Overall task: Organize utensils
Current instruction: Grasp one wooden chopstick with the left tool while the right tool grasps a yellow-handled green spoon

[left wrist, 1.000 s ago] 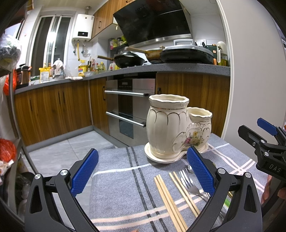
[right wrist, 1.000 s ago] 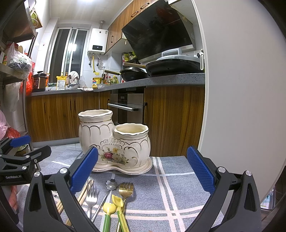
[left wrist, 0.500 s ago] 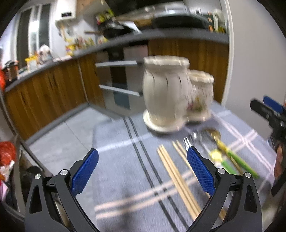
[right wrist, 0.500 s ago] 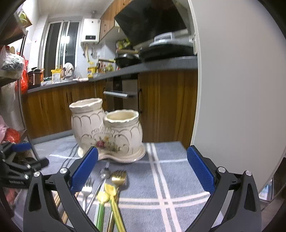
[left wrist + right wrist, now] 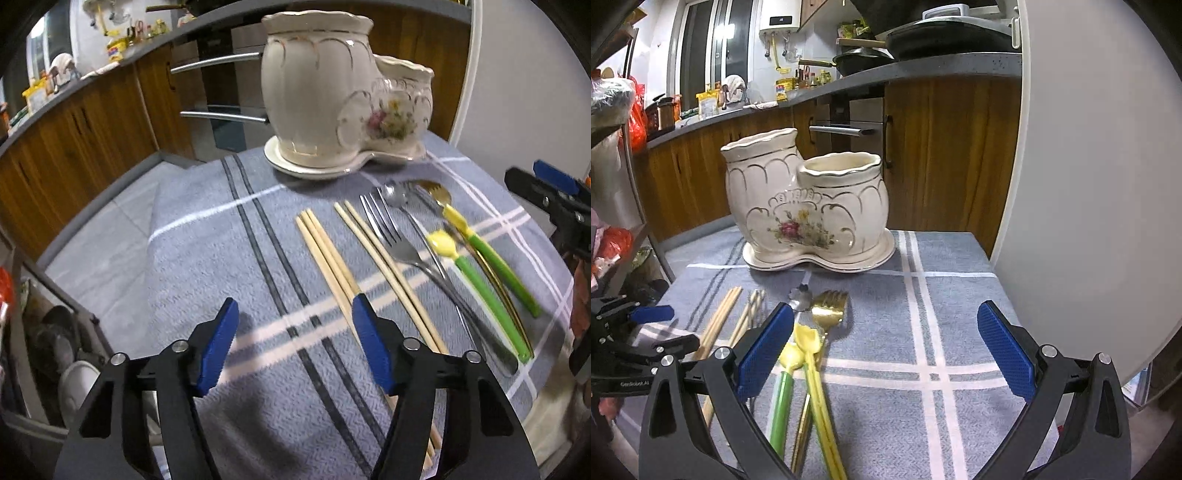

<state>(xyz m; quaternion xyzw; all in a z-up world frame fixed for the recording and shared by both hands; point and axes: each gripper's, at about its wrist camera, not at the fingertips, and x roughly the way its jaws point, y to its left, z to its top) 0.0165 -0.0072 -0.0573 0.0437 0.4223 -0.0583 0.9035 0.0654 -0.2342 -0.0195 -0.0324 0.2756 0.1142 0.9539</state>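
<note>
Left gripper [image 5: 293, 314] fingers closing, nothing between; pale wooden chopsticks [image 5: 325, 254] just beside right finger, mid-tabletop. Right gripper [image 5: 886, 332] fingers wide open, empty; green-handled yellow utensils [image 5: 798, 369] beside left finger.

A grey striped cloth [image 5: 229, 236] covers the table, bearing holder [image 5: 317, 92] and utensils [image 5: 402, 251].

My left gripper [image 5: 293, 341] has black angular arms, ribbed blue pads [image 5: 371, 349] and silver screws at the joints. My right gripper [image 5: 886, 347] matches it, blue pads [image 5: 1004, 349] included. White lettering marks the left one's side, lower left of the right wrist view.
</note>
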